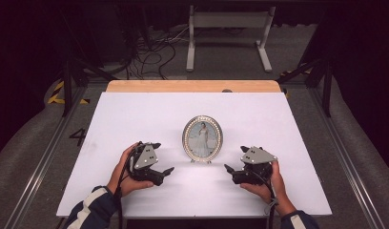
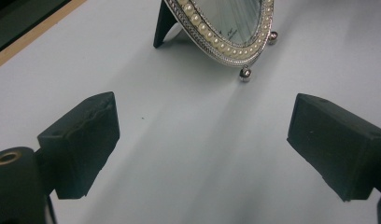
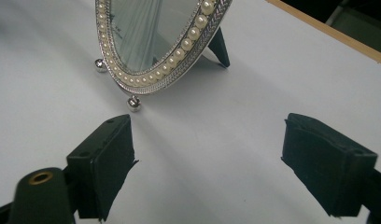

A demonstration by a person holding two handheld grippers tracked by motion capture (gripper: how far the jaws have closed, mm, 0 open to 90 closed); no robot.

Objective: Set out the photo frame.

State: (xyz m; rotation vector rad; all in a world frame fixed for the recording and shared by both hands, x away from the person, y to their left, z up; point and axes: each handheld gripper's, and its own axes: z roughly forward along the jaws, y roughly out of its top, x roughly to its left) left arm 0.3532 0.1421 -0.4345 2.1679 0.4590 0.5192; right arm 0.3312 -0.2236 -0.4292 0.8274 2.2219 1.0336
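High view: left gripper (image 1: pixel 160 160) spread wide, holding nothing; the oval pearl-rimmed photo frame (image 1: pixel 202 138) stands upright mid-table (image 1: pixel 135 114) between both; right gripper (image 1: pixel 234 163) equally agape. Gripper views crop the frame's top.

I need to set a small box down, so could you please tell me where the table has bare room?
Bare: the white table behind and to both sides of the oval photo frame, and the strip along the near edge. Tighter: the frame's flanks, where the left hand-held gripper and right hand-held gripper rest open.
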